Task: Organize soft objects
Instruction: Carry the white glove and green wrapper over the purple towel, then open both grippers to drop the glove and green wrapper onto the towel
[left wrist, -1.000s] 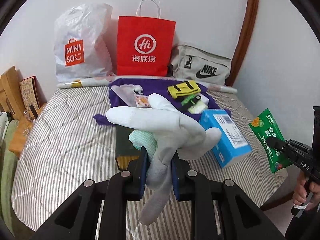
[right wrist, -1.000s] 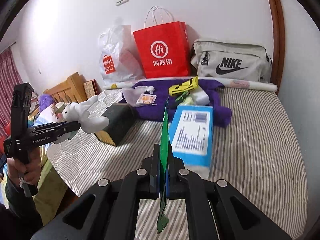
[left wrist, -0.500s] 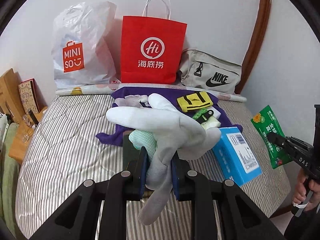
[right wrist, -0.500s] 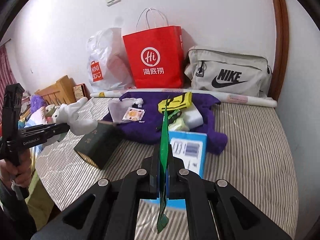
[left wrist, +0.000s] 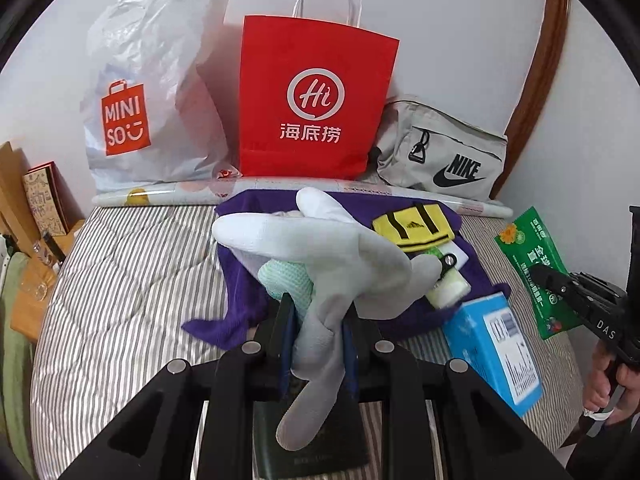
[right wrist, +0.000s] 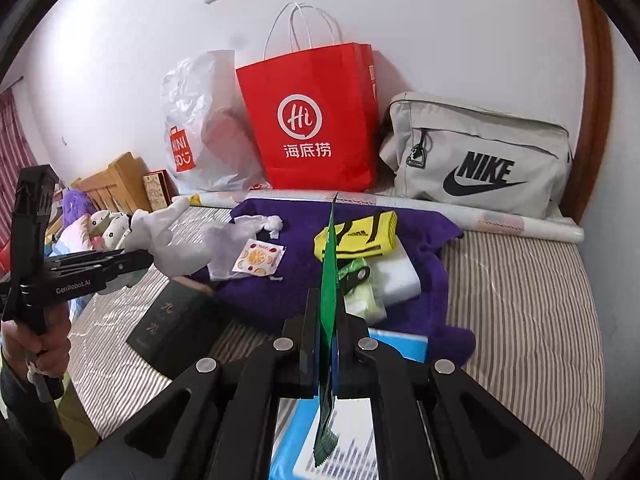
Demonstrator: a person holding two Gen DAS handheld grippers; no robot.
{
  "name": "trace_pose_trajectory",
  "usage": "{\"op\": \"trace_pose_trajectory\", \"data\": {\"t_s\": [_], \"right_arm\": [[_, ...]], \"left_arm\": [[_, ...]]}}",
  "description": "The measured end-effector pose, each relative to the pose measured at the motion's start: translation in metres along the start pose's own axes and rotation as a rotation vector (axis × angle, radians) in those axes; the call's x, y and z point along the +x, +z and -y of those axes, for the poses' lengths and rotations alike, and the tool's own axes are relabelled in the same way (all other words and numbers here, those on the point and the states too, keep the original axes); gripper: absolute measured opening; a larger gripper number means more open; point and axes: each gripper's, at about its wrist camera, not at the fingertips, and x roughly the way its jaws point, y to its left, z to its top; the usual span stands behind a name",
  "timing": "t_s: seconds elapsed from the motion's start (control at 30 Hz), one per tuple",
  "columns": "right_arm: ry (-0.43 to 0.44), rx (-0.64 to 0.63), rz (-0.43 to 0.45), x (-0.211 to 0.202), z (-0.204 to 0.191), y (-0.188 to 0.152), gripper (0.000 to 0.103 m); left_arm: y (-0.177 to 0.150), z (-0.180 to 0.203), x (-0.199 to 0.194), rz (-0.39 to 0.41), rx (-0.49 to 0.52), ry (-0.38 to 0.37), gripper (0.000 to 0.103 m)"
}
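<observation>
Looking along the left gripper [left wrist: 316, 334], a pale grey glove [left wrist: 320, 264] is seen clamped between the two fingers, which are closed tight on its cuff together with a mint-green knitted piece [left wrist: 286, 284]. The glove is held above the near part of a striped bed [left wrist: 132, 280], its fingertips spreading left and right. Beyond it a purple cloth [left wrist: 240, 304] is spread on the bed, carrying a yellow sock [left wrist: 414, 230] and a small pale bottle [left wrist: 448, 290]. A blue box [left wrist: 494, 352] lies at the near right. At the far wall a white Miniso bag [left wrist: 156, 88], a red paper bag [left wrist: 316, 108] and a grey Nike bag [left wrist: 444, 160] are lined up from left to right. At the right edge a green packet [left wrist: 532, 264] is seen pinched in the right gripper [left wrist: 538, 274].

From the right gripper's own camera, the green packet [right wrist: 328, 300] is viewed edge-on, upright, with the fingers shut flat against it. It is held above the near edge of the purple cloth [right wrist: 424, 232] and the blue box [right wrist: 400, 344]. At the left the left gripper [right wrist: 144, 258] is seen carrying the glove [right wrist: 172, 240] above a dark book [right wrist: 176, 320].
</observation>
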Motion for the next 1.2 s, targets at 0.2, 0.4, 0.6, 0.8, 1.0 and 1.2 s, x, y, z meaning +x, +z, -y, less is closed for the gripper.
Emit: {"op": "trace_pose_trajectory", "data": {"t_s": [0.2,0.4,0.6,0.8,1.0,1.2], "right_arm": [[0.012,-0.002,-0.027,0.027,0.004,0.013,0.004],[0.066,0.002,-0.068,0.059,0.001,0.023,0.004],[0.094,0.009,-0.135,0.098,0.001,0.027,0.004],[0.088,-0.005,-0.194,0.128,0.0,0.028,0.004],[0.052,-0.038,-0.213,0.141,-0.003,0.028,0.004],[0.023,-0.042,-0.205,0.139,0.002,0.029,0.007]], "left_arm": [[0.017,-0.002,0.024,-0.017,0.005,-0.007,0.02],[0.028,-0.003,0.056,-0.06,0.005,-0.007,0.02],[0.032,-0.004,0.093,-0.124,-0.003,-0.036,0.021],[0.033,-0.003,0.124,-0.183,-0.006,-0.051,0.021],[0.036,-0.006,0.138,-0.226,-0.017,-0.049,0.026],[0.039,-0.006,0.14,-0.238,-0.024,-0.041,0.037]]}}
